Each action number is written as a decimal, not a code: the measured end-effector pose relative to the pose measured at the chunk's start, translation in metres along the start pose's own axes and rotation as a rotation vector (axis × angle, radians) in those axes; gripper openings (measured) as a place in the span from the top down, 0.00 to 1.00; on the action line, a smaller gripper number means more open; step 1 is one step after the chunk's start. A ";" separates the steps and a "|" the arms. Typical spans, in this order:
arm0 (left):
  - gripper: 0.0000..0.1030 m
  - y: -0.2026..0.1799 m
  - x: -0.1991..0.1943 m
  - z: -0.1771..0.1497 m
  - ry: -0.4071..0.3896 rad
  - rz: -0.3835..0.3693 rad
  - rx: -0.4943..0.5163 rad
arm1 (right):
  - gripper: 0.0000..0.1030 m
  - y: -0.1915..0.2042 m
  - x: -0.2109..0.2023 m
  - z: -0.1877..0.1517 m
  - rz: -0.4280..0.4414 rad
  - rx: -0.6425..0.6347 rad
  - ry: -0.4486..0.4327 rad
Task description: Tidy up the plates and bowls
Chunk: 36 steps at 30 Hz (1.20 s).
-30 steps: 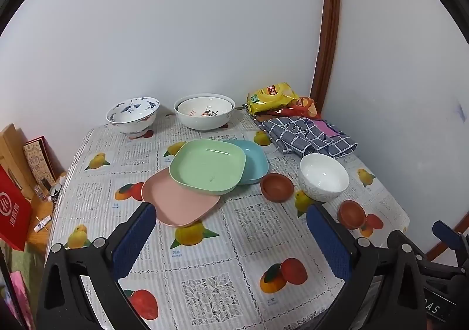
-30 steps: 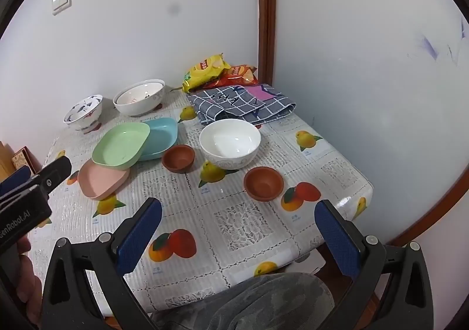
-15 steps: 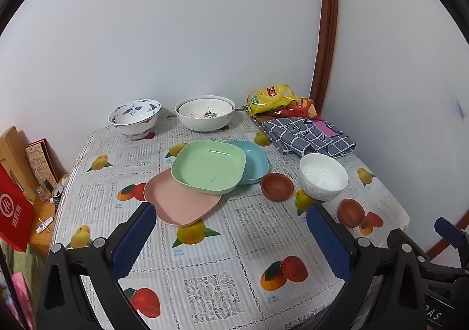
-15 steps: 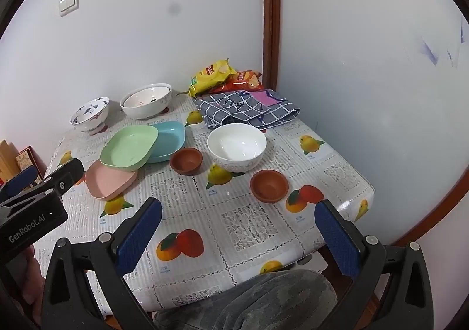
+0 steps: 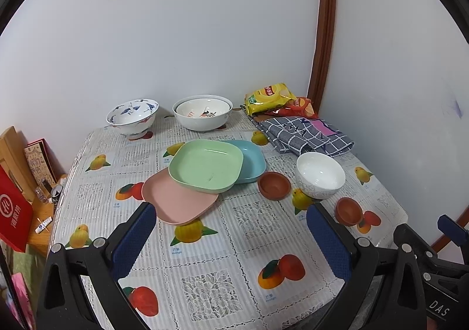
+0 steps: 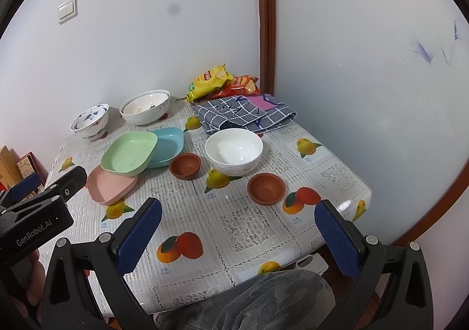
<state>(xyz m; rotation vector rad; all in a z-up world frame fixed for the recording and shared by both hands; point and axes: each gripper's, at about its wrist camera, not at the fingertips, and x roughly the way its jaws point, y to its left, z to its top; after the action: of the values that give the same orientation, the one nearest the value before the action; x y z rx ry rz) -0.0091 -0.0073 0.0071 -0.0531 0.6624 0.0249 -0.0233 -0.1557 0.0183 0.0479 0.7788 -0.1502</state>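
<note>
A green plate (image 5: 205,165) (image 6: 129,152) rests overlapping a pink plate (image 5: 178,198) (image 6: 110,184) and a blue plate (image 5: 250,161) (image 6: 168,146) mid-table. A white bowl (image 5: 320,174) (image 6: 233,151) stands to their right, with two small brown bowls (image 5: 274,185) (image 5: 349,210) (image 6: 185,165) (image 6: 266,188) near it. A blue-patterned bowl (image 5: 132,117) (image 6: 90,121) and a large white bowl (image 5: 202,111) (image 6: 145,107) stand at the back. My left gripper (image 5: 231,237) and right gripper (image 6: 239,234) are open and empty above the table's near edge.
Snack bags (image 5: 268,96) (image 6: 209,80) and a checked cloth (image 5: 303,133) (image 6: 244,114) lie at the back right corner by the wall. A red box (image 5: 11,217) and books stand left of the table. A person's grey-trousered knee (image 6: 255,300) is below the right gripper.
Both grippers have drifted slightly; the table contents sit a little lower and closer in view. No dish has moved, and both grippers remain open.
</note>
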 end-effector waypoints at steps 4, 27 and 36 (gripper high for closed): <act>0.00 0.000 0.000 0.000 0.000 0.000 0.002 | 0.00 -0.001 0.000 0.001 0.002 0.002 0.001; 0.00 -0.004 -0.004 -0.001 -0.001 -0.002 0.001 | 0.00 0.001 -0.003 -0.001 0.004 0.009 -0.004; 0.00 -0.005 -0.005 -0.002 0.000 -0.002 0.001 | 0.00 -0.001 -0.003 -0.002 0.005 0.012 -0.003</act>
<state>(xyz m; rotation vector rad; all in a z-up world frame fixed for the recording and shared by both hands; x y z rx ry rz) -0.0136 -0.0120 0.0090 -0.0534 0.6625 0.0224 -0.0272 -0.1560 0.0191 0.0609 0.7750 -0.1501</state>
